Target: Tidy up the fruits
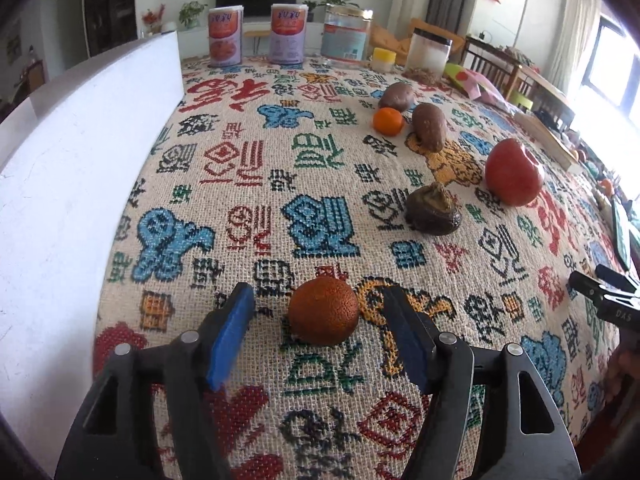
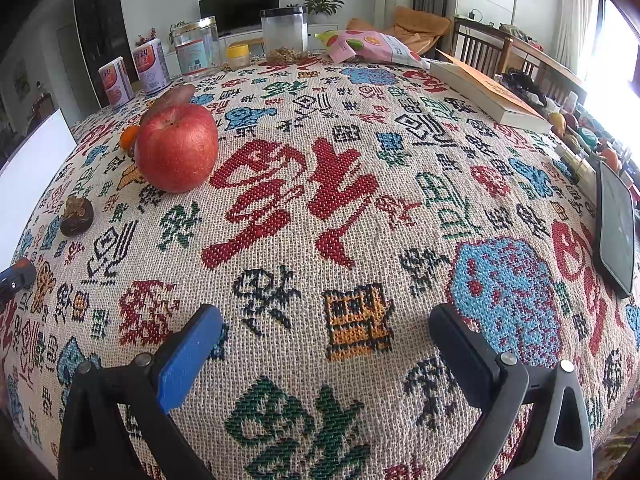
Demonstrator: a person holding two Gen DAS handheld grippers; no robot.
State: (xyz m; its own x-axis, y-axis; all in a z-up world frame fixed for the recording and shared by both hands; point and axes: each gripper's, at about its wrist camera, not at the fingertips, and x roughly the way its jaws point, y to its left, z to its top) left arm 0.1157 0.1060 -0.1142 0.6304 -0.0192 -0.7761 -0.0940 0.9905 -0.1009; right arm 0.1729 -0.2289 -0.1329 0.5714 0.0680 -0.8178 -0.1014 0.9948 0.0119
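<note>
Left wrist view. The left gripper is spread wide, its blue-padded fingers on either side of a dark orange, rough-skinned round citrus fruit. The pads do not touch the fruit. The fruit rests on the woven patterned tablecloth. Beyond the citrus fruit lie a wrinkled dark brown dried fruit, a large red apple, two brown oval fruits and a small bright orange tangerine. A flat white board stands well to the left of the citrus fruit.

Handling, as a judgement: the citrus fruit is probably light, firm and slightly yielding. Its pitted rind should grip well against the pads. Take hold across its widest part, level with the middle, with moderate force to avoid bruising.

Right wrist view. The right gripper is also spread wide and holds nothing; only tablecloth lies between its fingers. The citrus fruit is not visible here. The apple stands well ahead and to the left of this gripper, with the dried fruit nearer the left edge. A black phone lies far right.
</note>
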